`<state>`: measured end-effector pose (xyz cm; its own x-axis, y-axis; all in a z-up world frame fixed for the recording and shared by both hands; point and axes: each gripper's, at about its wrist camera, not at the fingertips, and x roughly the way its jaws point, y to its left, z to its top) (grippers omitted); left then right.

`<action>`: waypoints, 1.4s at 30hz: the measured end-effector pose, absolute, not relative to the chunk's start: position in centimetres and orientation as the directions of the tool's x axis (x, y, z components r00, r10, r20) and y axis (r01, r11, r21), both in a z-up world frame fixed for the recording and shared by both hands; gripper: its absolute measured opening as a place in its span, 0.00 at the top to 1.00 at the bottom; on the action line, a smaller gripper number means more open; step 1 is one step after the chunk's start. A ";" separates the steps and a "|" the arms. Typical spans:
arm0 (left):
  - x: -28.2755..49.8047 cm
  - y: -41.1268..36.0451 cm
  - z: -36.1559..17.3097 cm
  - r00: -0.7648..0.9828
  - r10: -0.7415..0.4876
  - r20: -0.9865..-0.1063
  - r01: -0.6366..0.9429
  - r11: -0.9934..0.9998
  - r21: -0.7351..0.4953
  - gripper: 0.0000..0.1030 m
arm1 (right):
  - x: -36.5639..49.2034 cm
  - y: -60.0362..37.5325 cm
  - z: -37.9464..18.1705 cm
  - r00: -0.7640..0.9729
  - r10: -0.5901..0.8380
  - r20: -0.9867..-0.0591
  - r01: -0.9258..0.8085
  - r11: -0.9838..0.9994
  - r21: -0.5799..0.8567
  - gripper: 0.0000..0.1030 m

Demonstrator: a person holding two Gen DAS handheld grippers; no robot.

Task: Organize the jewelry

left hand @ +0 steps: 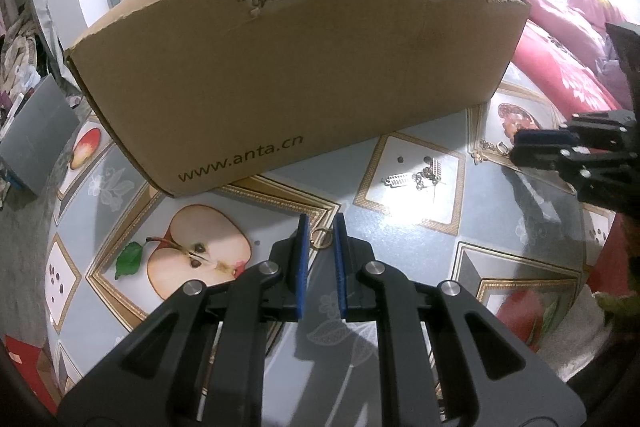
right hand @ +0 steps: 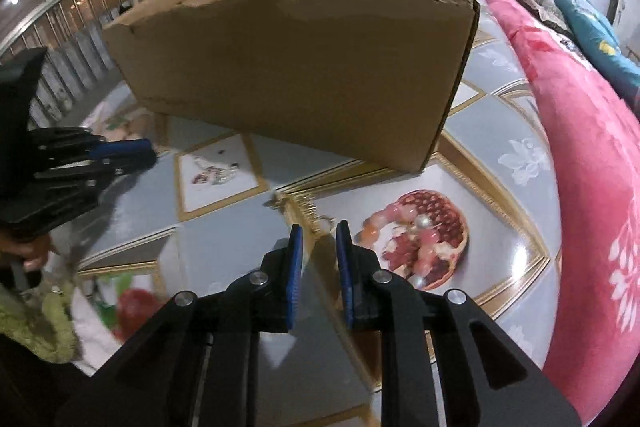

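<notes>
A small gold ring (left hand: 321, 238) lies on the table between the tips of my left gripper (left hand: 321, 227), whose jaws stand open around it. A silver chain and earrings (left hand: 420, 177) lie on a white tile to the right; they also show in the right wrist view (right hand: 218, 175). Another ring and small pieces (left hand: 494, 146) lie near my right gripper (left hand: 520, 149). In the right wrist view my right gripper (right hand: 319, 233) is open, with a gold ring (right hand: 326, 223) between its tips. A pearl bracelet (right hand: 418, 247) lies on the pomegranate picture.
A tall brown cardboard box (left hand: 296, 67) with an open torn top stands behind the jewelry, also in the right wrist view (right hand: 304, 67). The table (left hand: 500, 227) has a glossy fruit-pattern cover. A pink blanket (right hand: 592, 167) lies along the right edge.
</notes>
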<state>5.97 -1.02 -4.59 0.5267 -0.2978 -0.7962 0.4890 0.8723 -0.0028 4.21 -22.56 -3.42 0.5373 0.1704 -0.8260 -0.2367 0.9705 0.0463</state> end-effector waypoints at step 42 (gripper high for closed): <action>5.6 -1.1 -4.5 0.534 -0.307 -0.788 0.498 0.867 -0.001 0.90 | 5.2 -22.7 -3.6 0.500 0.254 -0.828 -0.376 0.925 0.057 0.89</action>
<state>5.59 -1.09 -4.48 0.5338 -0.3070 -0.7879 0.4979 0.8672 -0.0006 5.17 -22.71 -3.60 0.5001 0.2545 -0.8277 -0.3762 0.9248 0.0570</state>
